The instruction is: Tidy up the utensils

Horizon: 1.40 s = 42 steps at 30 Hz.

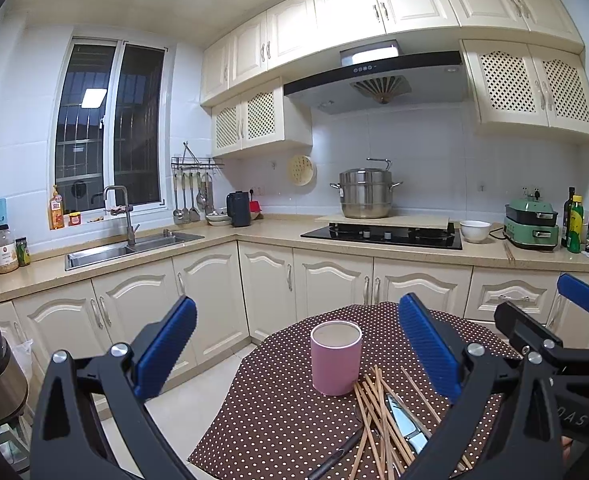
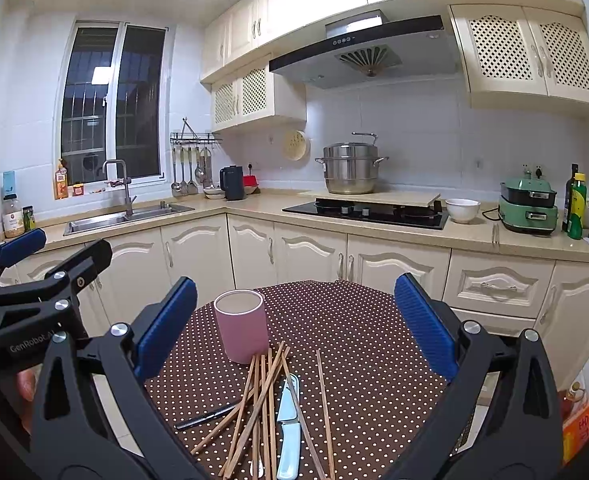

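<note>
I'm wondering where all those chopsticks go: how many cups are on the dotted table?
1: the pink cup stands upright on the table, just behind the chopsticks. The left tool and right tool cover near corners, so another could be hidden.

A home kitchen: cream cabinets [image 1: 414, 0], a steel sink [image 1: 134, 246] under a window [image 1: 110, 128], a black hob [image 1: 382, 236] beneath an extractor hood [image 1: 374, 80], and a steamer pot [image 1: 364, 194].

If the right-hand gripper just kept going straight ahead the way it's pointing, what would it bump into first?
Probably nothing on the table. The right gripper, open and empty, points over the pink cup and chopsticks, which sit below its line. Past the table edge it would likely meet the cream cabinet doors, though depth is unclear.
</note>
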Available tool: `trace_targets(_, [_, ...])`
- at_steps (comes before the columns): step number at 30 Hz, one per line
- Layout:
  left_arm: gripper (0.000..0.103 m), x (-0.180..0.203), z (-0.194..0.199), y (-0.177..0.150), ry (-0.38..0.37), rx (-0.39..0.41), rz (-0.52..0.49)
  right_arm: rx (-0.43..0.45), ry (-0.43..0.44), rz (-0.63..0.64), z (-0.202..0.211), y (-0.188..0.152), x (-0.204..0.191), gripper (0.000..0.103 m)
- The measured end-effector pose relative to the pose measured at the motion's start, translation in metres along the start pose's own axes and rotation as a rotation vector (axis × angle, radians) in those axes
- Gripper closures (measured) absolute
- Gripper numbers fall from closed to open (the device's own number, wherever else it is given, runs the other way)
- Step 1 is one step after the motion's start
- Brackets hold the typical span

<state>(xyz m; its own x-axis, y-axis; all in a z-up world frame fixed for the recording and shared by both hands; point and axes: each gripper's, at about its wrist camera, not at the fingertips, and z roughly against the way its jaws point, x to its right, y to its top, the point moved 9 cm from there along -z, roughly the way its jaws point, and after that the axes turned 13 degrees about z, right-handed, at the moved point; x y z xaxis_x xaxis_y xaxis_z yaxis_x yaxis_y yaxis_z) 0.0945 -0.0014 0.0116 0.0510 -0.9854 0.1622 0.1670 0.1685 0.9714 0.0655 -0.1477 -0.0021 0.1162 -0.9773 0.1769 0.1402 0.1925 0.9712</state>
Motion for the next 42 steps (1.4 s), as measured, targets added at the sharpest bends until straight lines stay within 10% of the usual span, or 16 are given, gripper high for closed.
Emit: trace_targets(42, [0.004, 0.003, -0.05, -0.034, 0.02, -0.112, -0.039, -0.106, 0.023, -0.012, -0.042, -0.025, 0.001, 0.006])
